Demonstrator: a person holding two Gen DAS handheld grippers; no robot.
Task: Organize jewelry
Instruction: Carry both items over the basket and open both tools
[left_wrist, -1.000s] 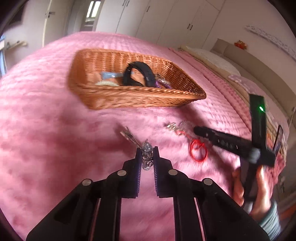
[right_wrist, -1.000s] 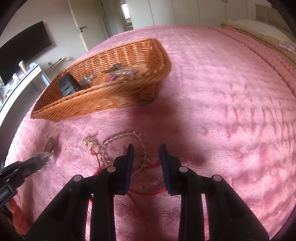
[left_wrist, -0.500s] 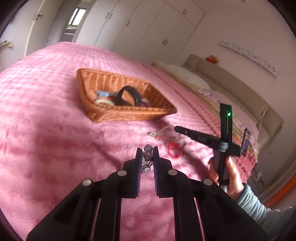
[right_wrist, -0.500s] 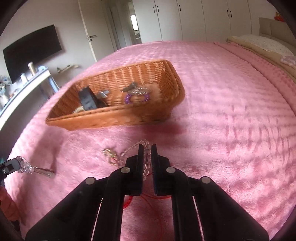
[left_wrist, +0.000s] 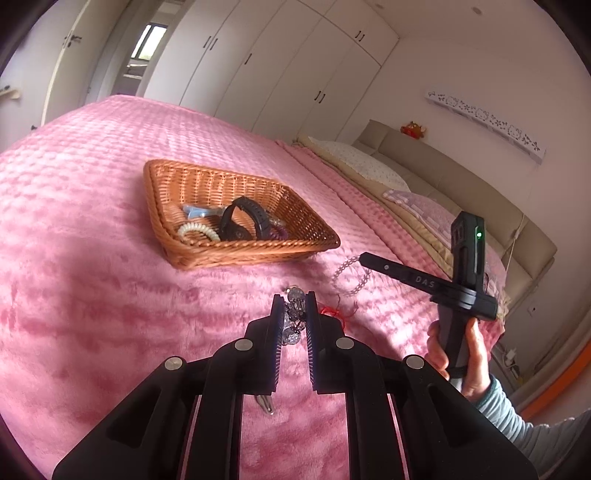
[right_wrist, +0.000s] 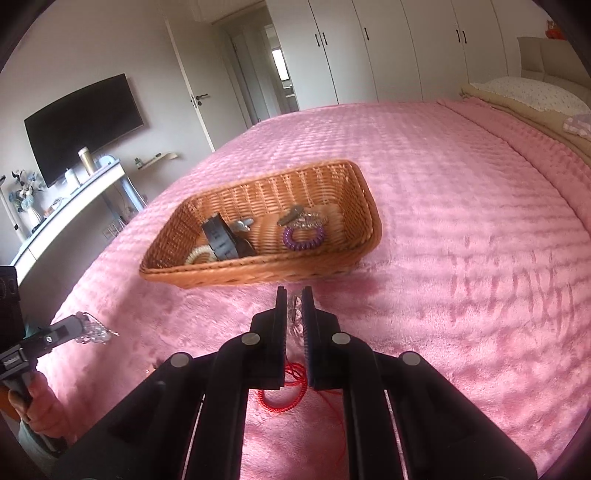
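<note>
A wicker basket (left_wrist: 192, 258) (right_wrist: 255, 275) sits on the pink bed and holds a black watch (left_wrist: 242, 223), a cream coil tie (left_wrist: 197, 230), a purple coil tie (right_wrist: 303, 236) and small silver pieces. My left gripper (left_wrist: 294, 301) is shut on a silver crystal keychain (left_wrist: 293, 314), held above the bed; it also shows in the right wrist view (right_wrist: 92, 330). My right gripper (right_wrist: 294, 295) is shut on a clear bead bracelet (right_wrist: 294, 314), which hangs from it in the left wrist view (left_wrist: 349, 275). A red string bracelet (right_wrist: 284, 393) lies on the bed below it.
The pink plush blanket (left_wrist: 74, 295) covers the whole bed. Pillows (left_wrist: 365, 162) and a beige headboard (left_wrist: 443, 173) are at the far right. A TV (right_wrist: 81, 122) and a white shelf (right_wrist: 74, 210) stand off the bed's left side.
Both grippers have risen from the bed with their loads. The right gripper closed on the bead bracelet and lifted it. The basket now sits farther below and ahead.
</note>
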